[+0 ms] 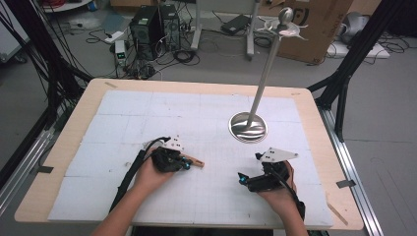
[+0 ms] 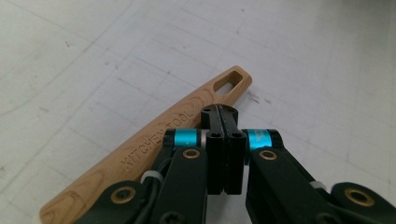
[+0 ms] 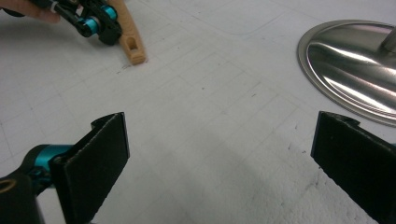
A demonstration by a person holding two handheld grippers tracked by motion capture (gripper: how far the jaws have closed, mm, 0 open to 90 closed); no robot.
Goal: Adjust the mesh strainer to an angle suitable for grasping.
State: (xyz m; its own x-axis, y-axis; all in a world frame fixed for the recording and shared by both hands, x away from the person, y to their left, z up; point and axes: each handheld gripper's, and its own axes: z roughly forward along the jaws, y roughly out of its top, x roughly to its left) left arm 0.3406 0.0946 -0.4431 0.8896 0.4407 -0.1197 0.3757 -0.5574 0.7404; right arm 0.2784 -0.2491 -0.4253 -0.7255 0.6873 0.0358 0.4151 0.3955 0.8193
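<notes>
Table [image 1: 59,162]: pale wood top w/ a white gridded mat [image 1: 147,113] over most of it; grey floor, cables and computer towers [image 1: 155,24] beyond the far edge.

Stand [image 1: 265,73]: polished metal, round base [image 1: 247,128] on the mat right of centre, slim pole tilting up in the high view to a ball top w/ thin arms. Base rim also at upper right of the right gripper view [image 3: 355,60].

Person: forearms come in from the bottom edge, left hand [image 1: 150,174] and right hand [image 1: 280,196] each around a gripper.

Right gripper [image 3: 219,154]: near the front edge, right of centre, pointing toward mat centre [image 1: 246,179]. Jaws wide apart, nothing between them, bare mat under the gap. Stand base just beyond its right jaw.

Left gripper [image 2: 219,112]: left of centre on the mat [image 1: 184,164], low over the surface. Jaws pressed together, tips beside the utensil handle; gripper view shows the handle running alongside the jaws, not between them.

Wooden utensil handle [image 2: 154,149]: light wood, lying flat on the mat, "KITCHEN TOOL" stamped along it, hanging slot at the end [image 2: 226,84]. End pokes out past the left gripper toward centre [image 1: 196,162]; same end seen far off in the right gripper view [image 3: 133,46]. Rest of the utensil hidden under gripper + hand.
</notes>
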